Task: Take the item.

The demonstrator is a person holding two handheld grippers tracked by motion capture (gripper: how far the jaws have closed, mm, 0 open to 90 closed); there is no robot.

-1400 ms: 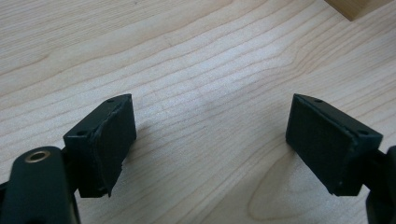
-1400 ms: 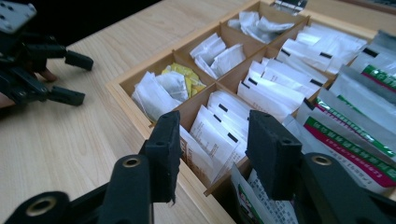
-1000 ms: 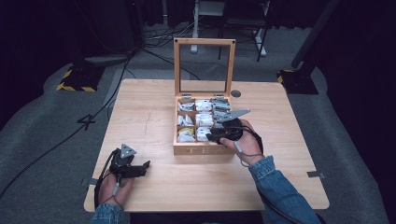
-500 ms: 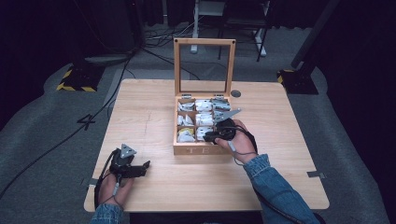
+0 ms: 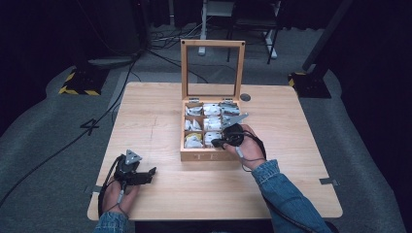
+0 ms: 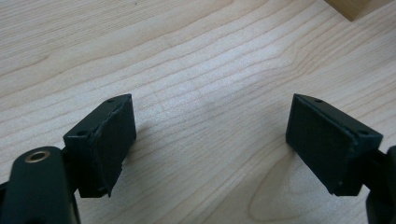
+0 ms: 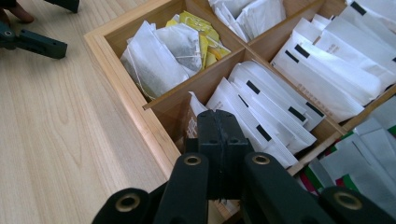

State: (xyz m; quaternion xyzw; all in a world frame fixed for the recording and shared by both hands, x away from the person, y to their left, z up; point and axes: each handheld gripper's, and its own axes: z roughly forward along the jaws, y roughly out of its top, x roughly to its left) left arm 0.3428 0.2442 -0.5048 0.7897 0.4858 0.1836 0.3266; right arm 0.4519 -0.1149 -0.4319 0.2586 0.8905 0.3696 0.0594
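1. Standing at mid-table (image 5: 160,116), wooden box (image 5: 206,155), lid upright; bare wood left of it.
2. Right gripper (image 7: 218,135) fingers just closed together at box's near-middle compartment, among white tea packets (image 7: 261,119); any packet pinched: unclear.
3. Left gripper (image 6: 210,140) fingers wide apart, empty, left of box.

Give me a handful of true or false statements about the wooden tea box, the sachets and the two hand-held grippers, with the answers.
1. The hinged glass-paned lid of the compartmented wooden tea box stands open. True.
2. The left hand-held gripper has its jaws pressed together. False: they stand wide apart over the bare light wooden table.
3. The right hand-held gripper has its jaws closed at the box's near compartment of white paper sachets with black marks. True; whether a sachet is pinched cannot be told.
4. The yellow sachets lie loose on the table. False: they sit in a box compartment.
5. The left hand-held gripper rests inside the box. False: it is over the table, apart from the box.
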